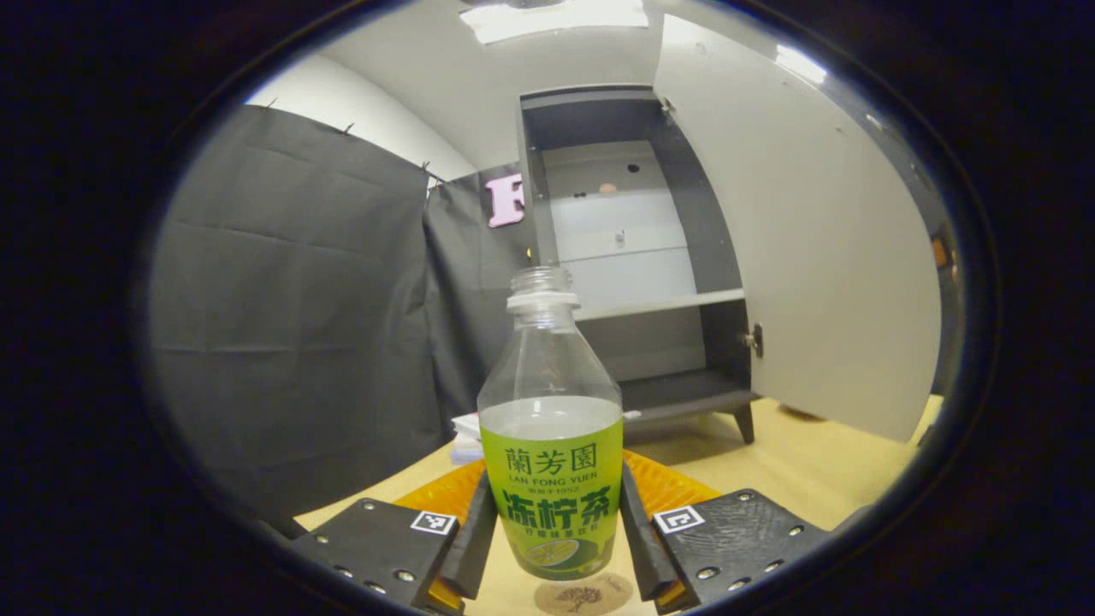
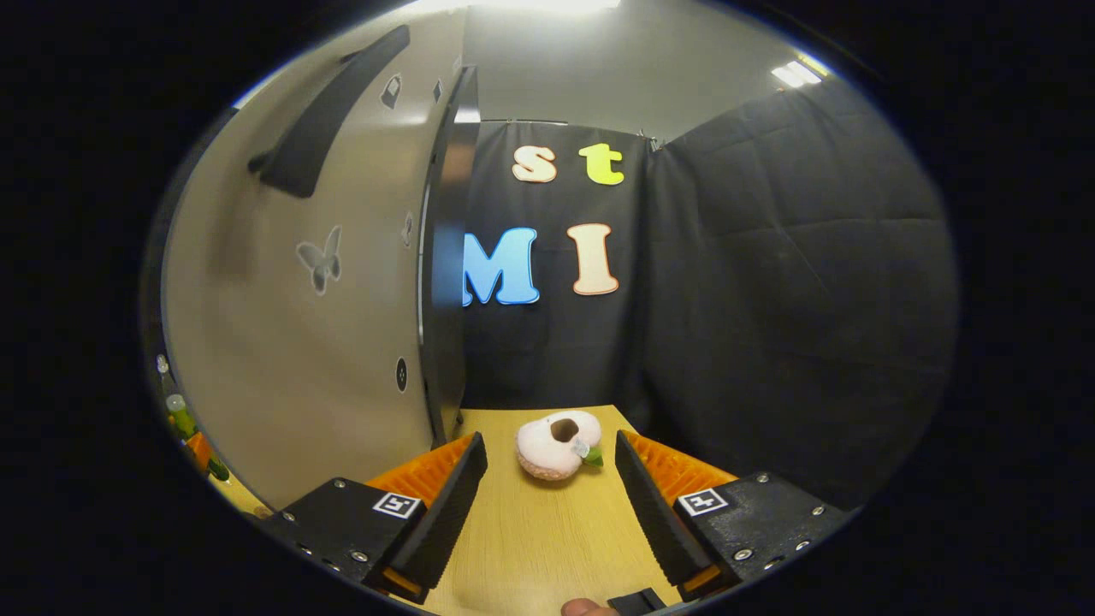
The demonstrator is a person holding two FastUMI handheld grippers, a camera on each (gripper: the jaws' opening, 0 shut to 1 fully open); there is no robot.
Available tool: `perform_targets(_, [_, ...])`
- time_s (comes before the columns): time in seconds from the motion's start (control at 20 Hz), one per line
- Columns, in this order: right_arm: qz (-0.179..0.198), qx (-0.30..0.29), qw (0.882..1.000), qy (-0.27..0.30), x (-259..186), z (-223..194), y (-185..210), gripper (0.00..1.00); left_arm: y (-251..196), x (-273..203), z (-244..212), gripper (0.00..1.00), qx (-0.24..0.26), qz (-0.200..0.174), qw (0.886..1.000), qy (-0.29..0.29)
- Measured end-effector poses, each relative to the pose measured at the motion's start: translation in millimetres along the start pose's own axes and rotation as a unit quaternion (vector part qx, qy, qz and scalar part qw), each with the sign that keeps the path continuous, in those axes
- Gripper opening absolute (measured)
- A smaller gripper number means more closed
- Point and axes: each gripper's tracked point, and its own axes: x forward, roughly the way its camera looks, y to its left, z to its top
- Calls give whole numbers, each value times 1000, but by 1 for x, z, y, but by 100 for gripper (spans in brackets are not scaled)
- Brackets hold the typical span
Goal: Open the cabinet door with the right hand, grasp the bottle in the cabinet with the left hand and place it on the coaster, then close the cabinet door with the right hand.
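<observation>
1. We see the left hand-held gripper (image 1: pixel 552 530) clamping the bottle (image 1: pixel 552 445) above the coaster (image 1: pixel 584 594), which is partly cut off.
2. The cabinet door (image 1: pixel 813 257) stands wide open.
3. Our right hand-held gripper (image 2: pixel 547 492) gapes empty beside the door's edge.

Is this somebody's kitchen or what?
Probably not: it looks like a test booth. Black cloth hangs as walls, and a small cabinet stands on a wooden table.

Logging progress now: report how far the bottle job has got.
Done: the cabinet door stands open. In hand: the left gripper is shut on the bottle, held just above the coaster. Left: release the bottle, then close the door with the open right gripper.
</observation>
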Motion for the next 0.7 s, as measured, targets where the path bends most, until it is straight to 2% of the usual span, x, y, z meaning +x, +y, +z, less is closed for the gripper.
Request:
perform_targets(0.15, [4, -29, 999, 23, -5, -26, 5, 93, -11, -4, -41, 68, -6, -8, 1000, 5])
perform_targets(0.25, [9, -37, 998, 47, -6, -40, 8, 94, -9, -7, -58, 68, -21, 0, 1000, 6])
perform_targets(0.5, [21, -56, 997, 52, -8, -44, 19, 94, -3, -14, -91, 69, -30, 12, 999, 23])
perform_targets(0.7, [29, -66, 995, 74, -8, -60, 23, 95, -3, -17, -92, 72, -22, 19, 999, 18])
